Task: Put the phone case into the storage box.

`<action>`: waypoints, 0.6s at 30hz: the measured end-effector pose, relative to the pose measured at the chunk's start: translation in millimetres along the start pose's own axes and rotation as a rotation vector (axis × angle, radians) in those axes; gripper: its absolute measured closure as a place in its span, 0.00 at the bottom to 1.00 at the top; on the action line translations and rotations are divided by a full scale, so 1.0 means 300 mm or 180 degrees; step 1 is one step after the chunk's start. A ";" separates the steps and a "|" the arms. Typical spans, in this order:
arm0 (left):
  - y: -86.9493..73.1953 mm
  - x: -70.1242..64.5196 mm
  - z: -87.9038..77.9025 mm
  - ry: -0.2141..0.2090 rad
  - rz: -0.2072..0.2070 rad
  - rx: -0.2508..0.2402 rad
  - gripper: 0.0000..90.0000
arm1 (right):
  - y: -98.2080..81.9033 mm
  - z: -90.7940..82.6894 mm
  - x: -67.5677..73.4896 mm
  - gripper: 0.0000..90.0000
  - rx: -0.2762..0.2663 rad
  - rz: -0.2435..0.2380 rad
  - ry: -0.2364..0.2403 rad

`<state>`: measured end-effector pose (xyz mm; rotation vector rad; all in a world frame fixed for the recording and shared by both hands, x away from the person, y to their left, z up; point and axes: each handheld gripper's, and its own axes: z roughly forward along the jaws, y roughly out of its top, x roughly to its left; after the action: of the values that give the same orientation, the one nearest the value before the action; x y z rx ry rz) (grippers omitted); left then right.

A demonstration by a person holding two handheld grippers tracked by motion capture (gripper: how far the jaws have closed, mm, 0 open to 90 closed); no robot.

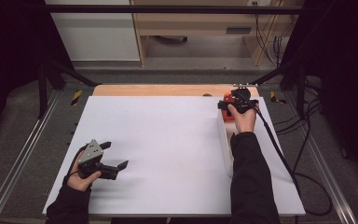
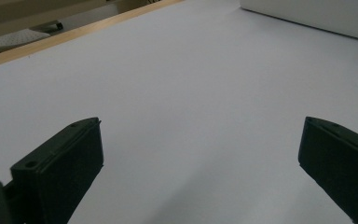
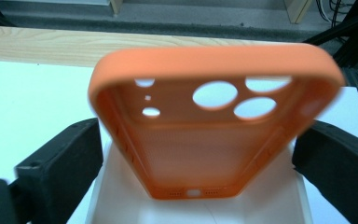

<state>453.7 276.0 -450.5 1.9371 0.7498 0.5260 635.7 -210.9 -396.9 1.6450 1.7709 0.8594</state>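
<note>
An orange phone case [image 3: 200,154], its inner side with the camera cut-outs facing the camera, stands between the jaws of my right gripper [image 3: 198,135]. The jaws are spread wide on either side of it and the case looks blurred; I see no pad pressing on it. Below it lies a white box [image 3: 121,205]. In the high view my right gripper [image 1: 235,103] is at the far right of the table over the box's far end, with the orange case [image 1: 227,113] under it. My left gripper [image 1: 116,154] rests low at the front left, open and empty [image 2: 200,123].
The white box [image 1: 224,140] is long and narrow and runs front to back along the right side of the white tabletop [image 1: 168,140]; its side wall [image 2: 317,16] appears far off in the left gripper view. A wooden strip [image 1: 158,90] borders the far edge. Cables trail off to the right.
</note>
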 end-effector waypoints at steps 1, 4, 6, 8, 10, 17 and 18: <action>0.000 0.000 0.000 -0.0001 0.0001 0.0001 0.00 | 0.001 -0.002 -0.001 0.01 -0.0024 -0.0012 0.0022; 0.000 -0.001 0.001 -0.0003 0.0004 0.0003 0.00 | 0.004 -0.010 -0.003 0.01 -0.0080 -0.0015 0.0049; 0.000 -0.001 0.001 -0.0005 0.0006 0.0003 0.00 | 0.006 -0.014 -0.003 0.01 -0.0074 -0.0013 0.0037; 0.000 0.000 0.000 -0.0003 0.0006 0.0000 0.00 | 0.007 -0.018 -0.004 0.01 -0.0083 -0.0018 0.0029; 0.000 0.000 0.000 -0.0002 0.0004 0.0000 0.00 | 0.009 -0.025 -0.005 0.01 -0.0107 -0.0038 0.0037; 0.000 -0.001 0.001 0.0003 0.0005 0.0005 0.00 | 0.011 -0.086 -0.003 0.01 -0.0240 -0.0114 0.0153; 0.000 -0.001 0.001 0.0003 0.0005 0.0004 0.00 | 0.010 -0.111 -0.002 0.02 -0.0301 -0.0119 0.0215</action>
<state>453.7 275.5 -450.7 1.9389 0.7494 0.5275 611.9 -214.0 -373.5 1.5344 1.7725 0.9768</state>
